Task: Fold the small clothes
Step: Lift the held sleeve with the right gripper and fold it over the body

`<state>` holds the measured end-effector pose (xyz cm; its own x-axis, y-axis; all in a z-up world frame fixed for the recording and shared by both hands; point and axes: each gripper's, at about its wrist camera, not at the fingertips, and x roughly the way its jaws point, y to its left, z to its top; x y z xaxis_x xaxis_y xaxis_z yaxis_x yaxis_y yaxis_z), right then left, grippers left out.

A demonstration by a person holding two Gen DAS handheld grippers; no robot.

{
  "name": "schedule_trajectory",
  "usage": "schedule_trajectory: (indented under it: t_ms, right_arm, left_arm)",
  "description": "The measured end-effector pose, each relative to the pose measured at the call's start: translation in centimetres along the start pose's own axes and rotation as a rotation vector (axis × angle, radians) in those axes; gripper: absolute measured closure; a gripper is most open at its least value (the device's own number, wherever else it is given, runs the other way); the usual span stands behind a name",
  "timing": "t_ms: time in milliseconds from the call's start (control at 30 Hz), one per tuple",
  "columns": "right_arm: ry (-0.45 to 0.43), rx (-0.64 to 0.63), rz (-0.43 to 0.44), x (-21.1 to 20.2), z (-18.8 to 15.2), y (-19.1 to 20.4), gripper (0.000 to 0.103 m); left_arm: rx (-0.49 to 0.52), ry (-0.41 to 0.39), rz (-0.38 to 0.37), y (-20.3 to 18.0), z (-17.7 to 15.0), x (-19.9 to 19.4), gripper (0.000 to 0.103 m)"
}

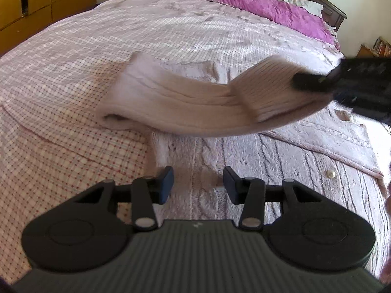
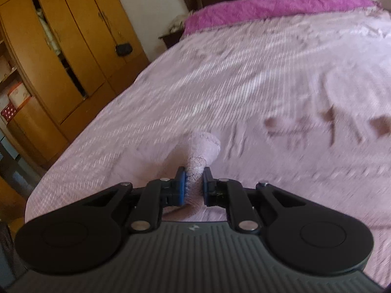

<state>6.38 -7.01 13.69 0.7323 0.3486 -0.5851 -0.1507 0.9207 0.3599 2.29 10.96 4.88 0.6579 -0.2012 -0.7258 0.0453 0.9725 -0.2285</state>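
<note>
Nearest the left wrist camera, the left gripper [image 1: 198,185] hangs with its jaws spread and nothing between them, over a cable-knit sweater [image 1: 281,171] spread on the bed [image 1: 73,48]. Beyond it a pale ribbed sock [image 1: 195,102] lies partly on the checked bedspread, its toe end resting flat and its cuff end lifted to the right, blurred by motion. The right gripper [image 1: 315,83] reaches in from the frame's right edge, mostly cut off, and clamps that cuff. Seen from the right wrist view, the right gripper's blue pads [image 2: 182,185] pinch fuzzy sock fabric [image 2: 202,151], whose remaining length hides beneath the gripper body. Most of that view is smeared; a wooden wardrobe [image 2: 61,48] stands left, and a magenta quilt [image 2: 268,7] crosses the bed's far end.
</note>
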Motion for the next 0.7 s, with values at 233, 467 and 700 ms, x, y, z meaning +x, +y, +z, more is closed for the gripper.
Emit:
schedule_trajectory:
  t_ms: [233,467,700]
  right_arm:
    - [-0.09,0.001,-0.051,-3.5,3.6,-2.4,0.088]
    - [-0.174,0.022,-0.106,-7.6,6.4,-5.5,0.089]
    - [-0.236,0.071,-0.148,-11.0,7.6,-9.3,0.089]
  left_arm:
    - [-0.018,-0.008,-0.003,0.4,0.3,0.5,0.056]
    - [-0.017,-0.012,0.003,0.4,0.5,1.1,0.057]
    - [0.001,-0.016,0.022,0.1,0.5,1.5,0.057]
